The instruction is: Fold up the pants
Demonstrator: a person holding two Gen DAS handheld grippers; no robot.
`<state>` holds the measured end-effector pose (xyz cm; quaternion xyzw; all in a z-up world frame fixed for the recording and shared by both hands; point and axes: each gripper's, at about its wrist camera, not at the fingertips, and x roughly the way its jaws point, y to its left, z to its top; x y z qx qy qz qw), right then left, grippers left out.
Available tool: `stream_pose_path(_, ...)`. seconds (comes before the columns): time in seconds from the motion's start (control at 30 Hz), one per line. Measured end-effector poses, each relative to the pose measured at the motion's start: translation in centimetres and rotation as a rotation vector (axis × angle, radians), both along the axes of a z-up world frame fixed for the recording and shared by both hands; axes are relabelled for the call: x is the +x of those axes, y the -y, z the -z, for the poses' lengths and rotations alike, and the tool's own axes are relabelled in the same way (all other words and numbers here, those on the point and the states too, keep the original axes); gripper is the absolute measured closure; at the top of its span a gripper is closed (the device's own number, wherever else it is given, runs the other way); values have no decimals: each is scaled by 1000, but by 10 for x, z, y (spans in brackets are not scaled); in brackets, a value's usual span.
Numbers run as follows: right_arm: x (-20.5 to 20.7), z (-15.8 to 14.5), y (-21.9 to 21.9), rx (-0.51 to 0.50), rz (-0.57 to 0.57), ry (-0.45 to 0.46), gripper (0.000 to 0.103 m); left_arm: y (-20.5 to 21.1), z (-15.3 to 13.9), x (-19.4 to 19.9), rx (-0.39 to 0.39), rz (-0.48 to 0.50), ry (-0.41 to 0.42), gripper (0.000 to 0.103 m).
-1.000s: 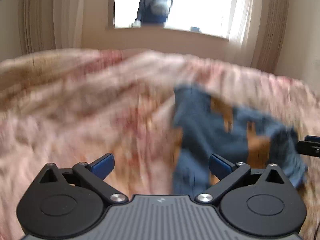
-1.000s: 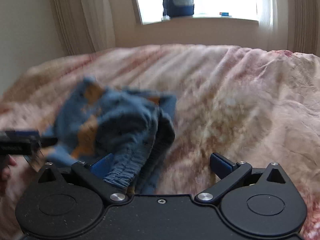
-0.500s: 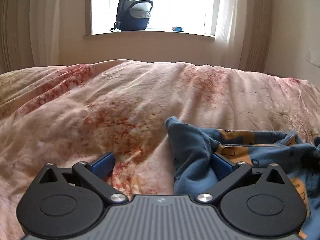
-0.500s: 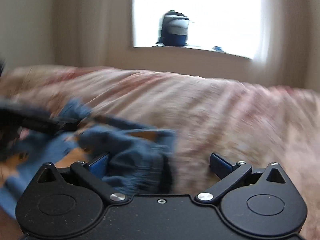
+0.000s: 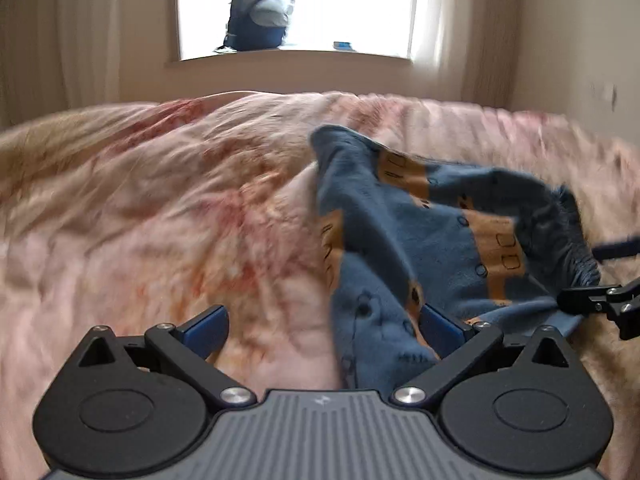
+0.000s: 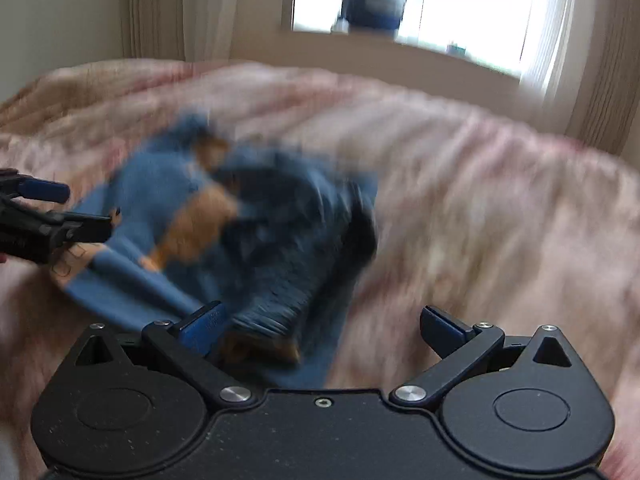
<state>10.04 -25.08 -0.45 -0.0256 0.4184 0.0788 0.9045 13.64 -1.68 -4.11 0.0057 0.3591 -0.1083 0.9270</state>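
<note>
Nearest the viewer, at the near edge of the bed, the left gripper (image 5: 322, 328) has its blue fingers spread wide, with a crumpled blue leg of the pants (image 5: 436, 248) lying between them beside the right-hand finger; nothing is pinched. From the other side, the right gripper (image 6: 320, 328) is likewise spread wide, the gathered elastic waistband bunched against its left-hand finger but not clamped. Both seem placed at opposite ends of the garment, probably to take hold and pull it flat before any fold.

Just beyond the fingers, the pants, blue with orange patches, lie in a loose heap on the pink and red patterned bedspread (image 5: 160, 208), towards the near edge of the bed. They are still rumpled, so folding looks barely begun. The right wrist view is heavily blurred, so fine detail there cannot be told.

Compared with half a second ago, the heap stands higher and further up the left view, and more of the orange pattern shows. A second ago the cloth sat further from that gripper.

Farthest away, past the far edge of the bed, a dark backpack (image 5: 258, 16) sits on the windowsill (image 5: 280, 54), curtains either side
</note>
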Motion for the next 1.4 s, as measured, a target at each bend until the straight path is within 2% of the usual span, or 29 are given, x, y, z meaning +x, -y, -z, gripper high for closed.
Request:
stream_pose_path(0.07,-2,-10,7,29,8,-5,1,-9,-7,0,-49,-28,-37,0)
stream_pose_path(0.1,-6,-18,10,41,17,25,1,-12,-12,-1,-60,-38,-50,0)
stream_pose_path(0.2,-13,-27,12,52,16,75,1,-17,-15,-7,-61,6,-41,0)
stream_pose_path(0.27,-5,-12,7,3,-1,9,1,-16,0,-7,-9,42,-32,0)
stream_pose_path(0.33,0,4,11,6,-14,-50,1,-15,5,-10,3,58,-9,0)
stream_pose_path(0.43,1,-8,18,66,-20,-27,1,-14,-7,-3,12,69,-54,0)
stream_pose_path(0.5,3,-22,26,136,-34,56,1,-15,-17,8,-12,76,-93,0)
stream_pose_path(0.6,32,-28,36,226,-33,91,1,-10,-24,28,-41,53,-107,0)
stream_pose_path(0.7,69,-15,48,316,-7,67,1,0,-21,47,32,-25,-185,0)
stream_pose_path(0.8,92,5,63,426,24,26,1,1,-17,49,15,-30,-214,0)
stream_pose_path(1.03,91,21,75,561,52,138,0,-4,-18,50,8,-26,-235,0)
stream_pose_path(1.3,94,19,65,511,29,179,1,-2,-20,45,13,-40,-232,0)
stream_pose_path(1.4,95,18,61,470,28,185,9,0,-22,43,28,-46,-233,0)
